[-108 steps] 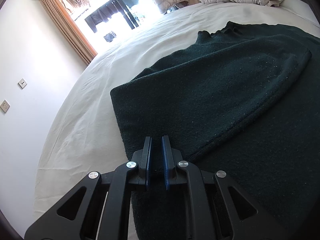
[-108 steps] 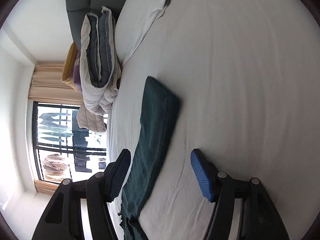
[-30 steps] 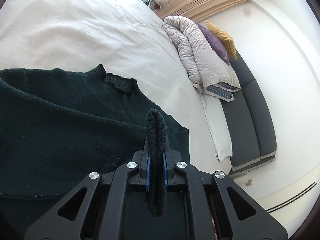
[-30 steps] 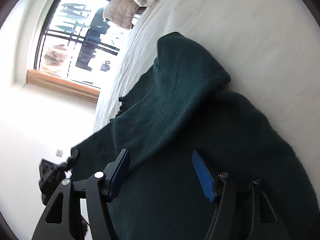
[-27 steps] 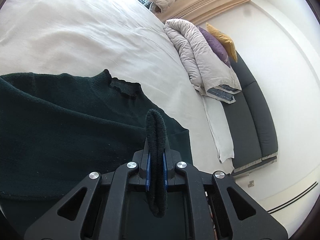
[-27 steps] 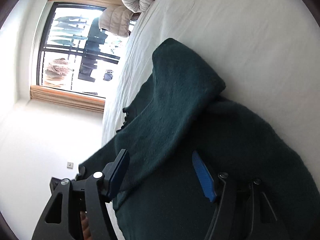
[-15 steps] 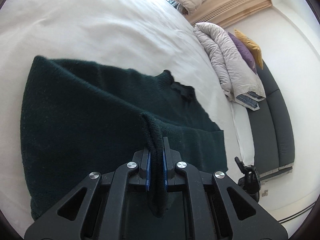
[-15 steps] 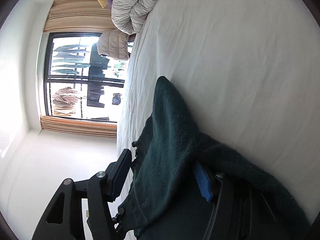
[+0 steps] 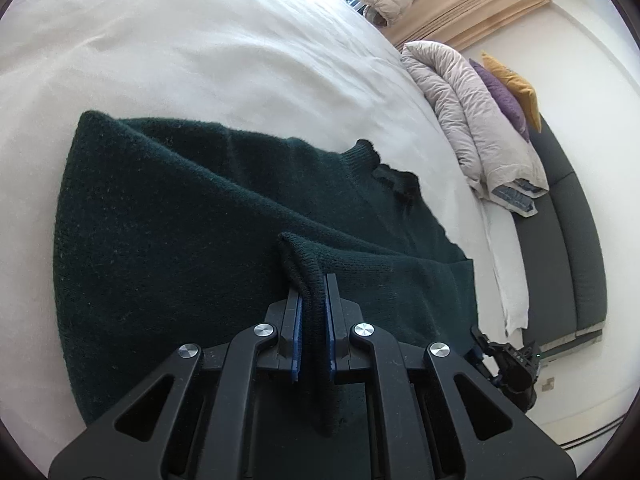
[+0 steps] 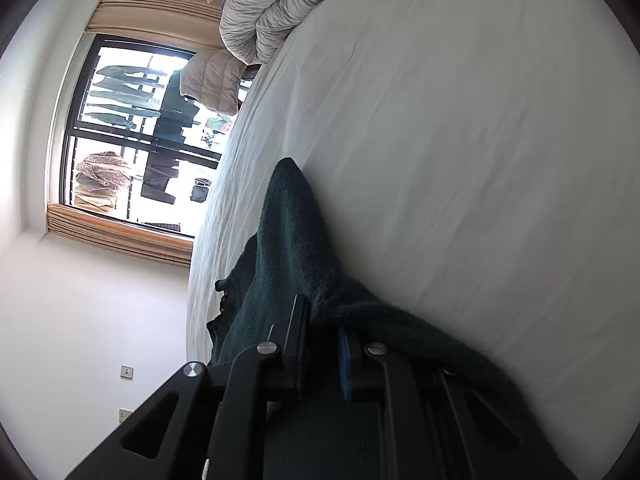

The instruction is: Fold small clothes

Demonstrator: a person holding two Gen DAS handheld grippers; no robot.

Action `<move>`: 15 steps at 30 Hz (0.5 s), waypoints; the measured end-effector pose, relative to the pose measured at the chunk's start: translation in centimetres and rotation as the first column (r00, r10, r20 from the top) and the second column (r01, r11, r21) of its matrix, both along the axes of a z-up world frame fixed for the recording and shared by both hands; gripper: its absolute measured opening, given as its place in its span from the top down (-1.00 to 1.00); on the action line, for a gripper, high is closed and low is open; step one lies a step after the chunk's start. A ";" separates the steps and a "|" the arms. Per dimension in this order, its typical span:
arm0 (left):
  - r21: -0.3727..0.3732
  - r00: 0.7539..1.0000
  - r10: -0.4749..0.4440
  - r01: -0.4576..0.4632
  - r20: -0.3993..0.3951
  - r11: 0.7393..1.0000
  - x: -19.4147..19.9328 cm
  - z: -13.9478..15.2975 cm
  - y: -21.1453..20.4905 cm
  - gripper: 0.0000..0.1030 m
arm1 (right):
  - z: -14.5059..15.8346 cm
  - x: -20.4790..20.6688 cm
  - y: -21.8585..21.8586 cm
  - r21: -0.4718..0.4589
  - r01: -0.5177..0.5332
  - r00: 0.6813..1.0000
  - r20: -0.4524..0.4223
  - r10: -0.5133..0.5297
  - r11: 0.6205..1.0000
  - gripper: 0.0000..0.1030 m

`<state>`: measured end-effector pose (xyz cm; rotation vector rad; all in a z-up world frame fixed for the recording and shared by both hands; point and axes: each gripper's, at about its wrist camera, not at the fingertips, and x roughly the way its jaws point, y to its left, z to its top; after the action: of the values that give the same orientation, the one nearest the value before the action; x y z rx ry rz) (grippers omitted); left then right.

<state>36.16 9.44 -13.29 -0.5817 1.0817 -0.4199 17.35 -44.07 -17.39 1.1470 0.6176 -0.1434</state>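
Sweater (image 9: 180,216) lies lengthwise, collar toward the duvet (image 9: 472,108); left gripper (image 9: 313,300) and right gripper (image 10: 324,344), just closed, pinch it.

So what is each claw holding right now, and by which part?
Both grip the dark green sweater. The left claw pinches a ribbed cuff or hem edge. The right claw, its jaws just closed, clamps a bunched fold; which part cannot be told.
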 end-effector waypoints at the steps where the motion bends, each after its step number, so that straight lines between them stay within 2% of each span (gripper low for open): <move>1: 0.007 1.000 -0.002 0.001 0.010 1.000 -0.1 -0.3 0.0 0.83 | 0.0 0.0 0.0 0.002 0.001 1.000 0.000 -0.001 1.000 0.80; 4: -0.025 1.000 0.013 -0.012 0.025 1.000 -0.2 -0.8 0.4 0.83 | 0.2 -0.3 -0.1 -0.018 0.003 1.000 0.000 -0.003 1.000 0.81; 8: -0.003 0.999 0.007 -0.007 0.038 1.000 -0.3 -0.7 0.7 0.82 | 0.2 -0.9 -0.2 0.002 0.005 1.000 0.012 -0.005 1.000 0.78; 11: 0.006 0.999 0.017 -0.017 0.038 1.000 -0.7 -0.5 1.2 0.81 | 0.5 -2.9 -1.1 0.087 0.030 0.998 0.046 -0.034 0.996 0.55; 12: 0.016 0.999 0.016 -0.017 0.041 1.000 -0.8 -0.3 1.4 0.81 | 0.8 -3.7 -1.5 0.100 0.039 0.997 0.058 -0.045 0.994 0.53; 15: 0.093 0.998 0.007 -0.012 0.057 0.996 -1.5 1.0 1.5 0.81 | 2.7 -6.2 -2.5 0.059 0.112 0.991 0.066 -0.116 0.992 0.19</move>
<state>34.65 10.96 -12.34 -0.4890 1.0385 -0.3730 11.17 -46.55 -14.74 1.2366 0.4968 -0.1843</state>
